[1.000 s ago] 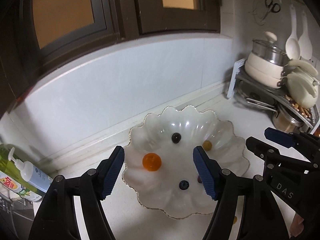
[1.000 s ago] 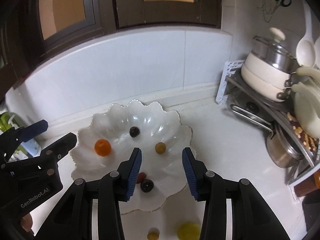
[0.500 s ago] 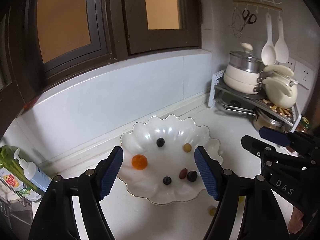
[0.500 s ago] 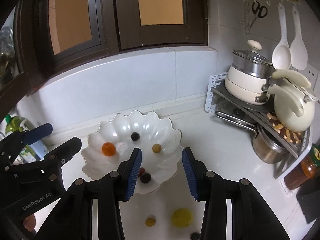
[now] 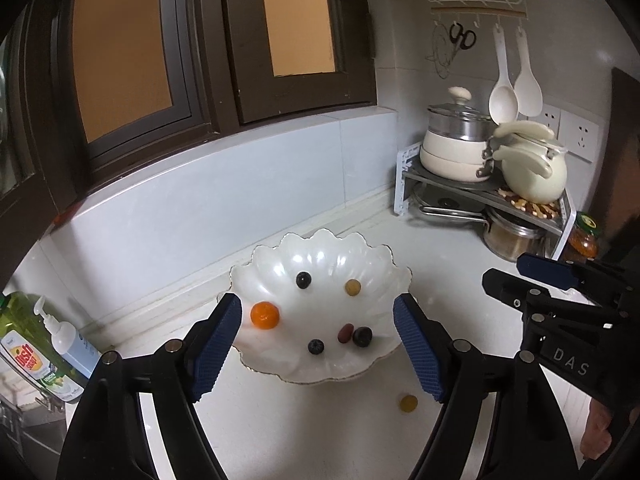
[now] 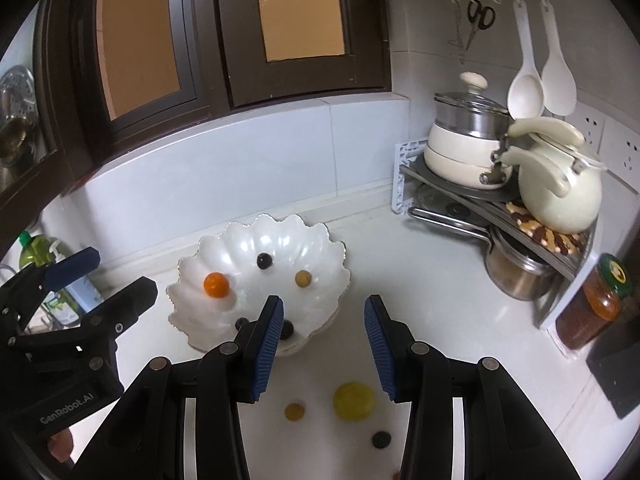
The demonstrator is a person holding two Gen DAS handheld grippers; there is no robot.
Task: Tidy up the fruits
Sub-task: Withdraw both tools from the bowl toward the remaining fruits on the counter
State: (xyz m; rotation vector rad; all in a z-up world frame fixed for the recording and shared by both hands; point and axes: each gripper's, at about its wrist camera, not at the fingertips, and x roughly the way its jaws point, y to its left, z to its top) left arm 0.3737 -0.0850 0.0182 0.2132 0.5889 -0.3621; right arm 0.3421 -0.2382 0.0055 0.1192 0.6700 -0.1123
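Observation:
A white scalloped bowl (image 5: 320, 256) (image 6: 256, 240) stands on the counter near the back wall. In it lie a small orange (image 5: 265, 315) (image 6: 216, 285), a yellow-brown grape (image 5: 353, 287) (image 6: 303, 278), a reddish fruit (image 5: 345, 333) and dark berries (image 5: 303, 280) (image 6: 263, 260). On the counter in front of the bowl lie a round yellow fruit (image 6: 354, 401), a small brown one (image 6: 295, 412) (image 5: 408, 403) and a dark berry (image 6: 381, 439). My left gripper (image 5: 316, 300) (image 6: 116, 276) hovers before the bowl with its jaws opening and nothing between them. My right gripper (image 6: 324, 302) (image 5: 520, 276) is open and holds nothing.
A corner rack (image 6: 500, 204) with pots, a cream kettle (image 6: 560, 196) and a steel pot stands at the back right, with a jar (image 6: 604, 292) beside it. Soap bottles (image 5: 36, 356) stand at the far left. Spoons and scissors hang on the wall.
Both grippers have drawn back and up from the bowl, so it looks smaller. Loose fruits on the counter have come into view. The left jaws stand slightly wider.

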